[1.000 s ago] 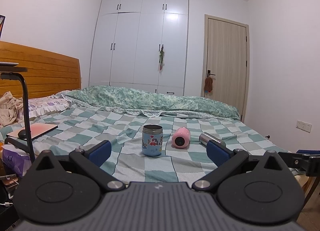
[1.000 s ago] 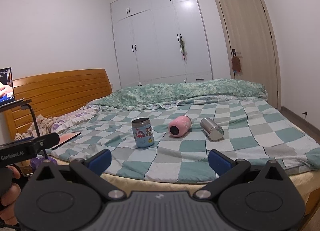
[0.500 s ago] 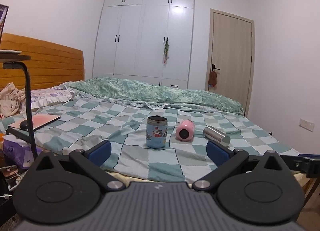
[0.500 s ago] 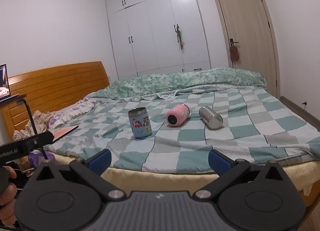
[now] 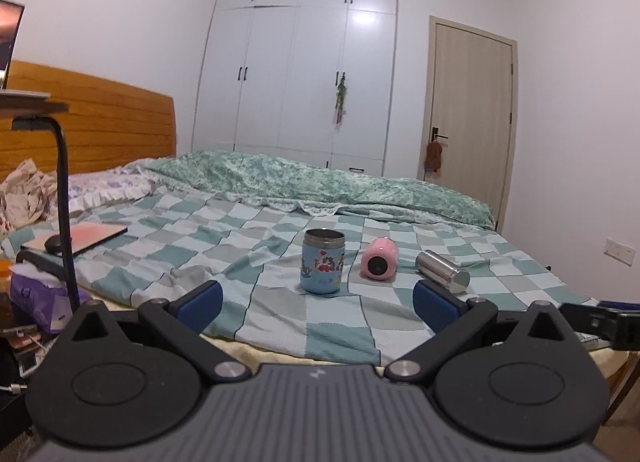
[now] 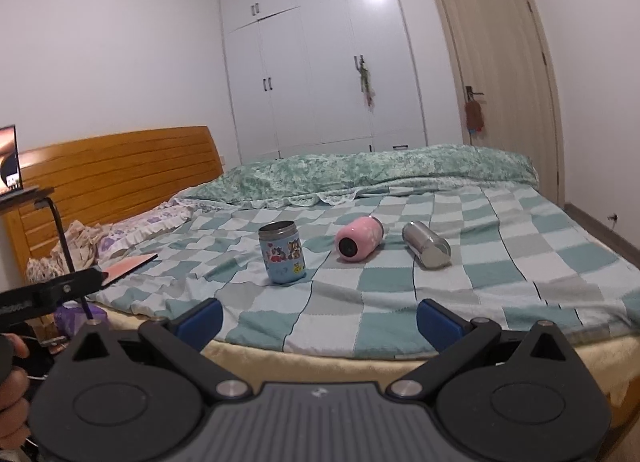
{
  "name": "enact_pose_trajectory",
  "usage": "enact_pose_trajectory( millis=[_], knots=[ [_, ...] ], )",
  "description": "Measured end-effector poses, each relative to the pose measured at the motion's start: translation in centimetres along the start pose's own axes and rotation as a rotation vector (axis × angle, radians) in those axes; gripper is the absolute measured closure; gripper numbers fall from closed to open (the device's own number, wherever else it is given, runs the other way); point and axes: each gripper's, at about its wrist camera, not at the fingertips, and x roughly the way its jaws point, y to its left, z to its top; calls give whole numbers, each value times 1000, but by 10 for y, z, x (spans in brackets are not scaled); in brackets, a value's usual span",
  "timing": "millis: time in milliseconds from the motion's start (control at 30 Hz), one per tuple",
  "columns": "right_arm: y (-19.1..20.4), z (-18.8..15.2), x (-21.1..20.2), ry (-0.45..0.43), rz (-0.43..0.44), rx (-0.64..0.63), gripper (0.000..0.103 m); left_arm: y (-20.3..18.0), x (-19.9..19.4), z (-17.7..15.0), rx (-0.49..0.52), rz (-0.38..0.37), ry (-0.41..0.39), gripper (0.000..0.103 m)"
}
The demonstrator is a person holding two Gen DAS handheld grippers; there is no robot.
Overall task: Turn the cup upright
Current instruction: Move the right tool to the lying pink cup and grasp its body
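- The left gripper [image 5: 316, 298] and right gripper [image 6: 319, 316] both hover off the near edge of the bed [image 6: 520, 262], fingers spread wide apart and holding nothing.
- Three cups sit on the checked bedspread: a blue cartoon cup [image 6: 282, 253] stands upright, while a pink cup [image 6: 359, 238] and a steel cup [image 6: 426, 244] lie on their sides just beside each other, well apart from both grippers.
- The pink cup probably is the nearer one to flip; it looks rigid and light, with a smooth, likely slippery wall that may roll on the soft bedding.
- A hold across its mid-body, fingers on opposite sides of the cylinder, seems safest.
- The steel cup looks slicker still.
- Which end of each lying cup is the mouth is hard to make out; the pink one's dark round end faces the cameras.
- The bed's far side is hidden behind the quilt [image 5: 320, 185].
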Motion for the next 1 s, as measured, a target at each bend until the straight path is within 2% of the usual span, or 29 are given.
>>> enact_pose_trajectory(
  millis=[100,200,333,400,567,733,833,900,1000],
  knots=[
    [-1,7,19,1,11,-10,0,7,4,0,-32,15,-4,0],
    [-2,14,40,2,40,-26,0,6,19,3,-5,18,14,0],
    [-11,26,84,78,62,-12,0,4,56,9,3,7,34,0],
    [-18,33,102,88,73,6,0,5,77,12,-17,-10,59,0],
    [-41,47,141,109,37,-5,0,-2,132,26,-60,-53,106,0],
    [-73,73,193,146,12,-2,0,-26,189,34,16,-149,109,0],
    [-93,88,224,144,3,-20,0,-43,229,44,16,-211,149,0],
    [-109,97,251,186,2,-4,0,-56,253,51,15,-258,150,0],
    [-130,110,286,225,57,42,0,-75,289,57,30,-337,171,0]
  ],
)
